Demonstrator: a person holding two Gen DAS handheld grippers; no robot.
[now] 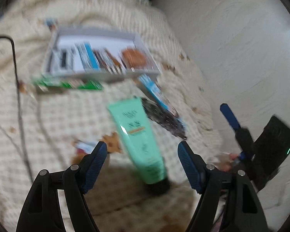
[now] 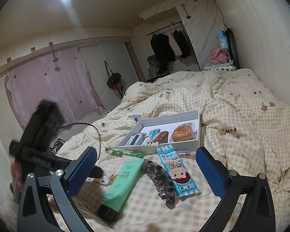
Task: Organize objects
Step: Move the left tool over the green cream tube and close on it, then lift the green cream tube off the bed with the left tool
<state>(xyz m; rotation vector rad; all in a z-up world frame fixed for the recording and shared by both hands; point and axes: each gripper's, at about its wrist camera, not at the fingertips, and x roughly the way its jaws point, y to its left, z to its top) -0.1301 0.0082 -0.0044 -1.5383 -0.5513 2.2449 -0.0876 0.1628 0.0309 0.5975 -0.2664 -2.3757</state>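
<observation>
Left gripper (image 1: 142,150) is hanging over the checked bedspread (image 2: 232,104), jaws spread wide, nothing between the pads. The left wrist view is smeared with motion blur. The green tube (image 1: 136,139) is lying directly below the gap, black cap toward the camera, flat end pointing toward the box, not touched by either finger.

Right gripper (image 2: 146,166) is sitting low over the near part of the bed, jaws also spread and empty. Between its fingers in that view: the green tube (image 2: 121,181), the dark hair claw (image 2: 160,181) just beside it, and the blue snack packet (image 2: 176,172) just right of the claw. The three are lying side by side, close-packed, the claw touching or nearly touching the packet.

The white shallow box (image 2: 198,127) is sitting farther back, open, already holding a bun, a brown bar and small packets. A green flat packet (image 2: 125,151) is lying along the box's near edge; whether it touches the edge cannot be told.

Open bedspread is lying to the right of the packet and beyond the box. A black cable (image 2: 94,129) is looping across the left side. The wall (image 1: 232,48) is running along the bed's right edge.
</observation>
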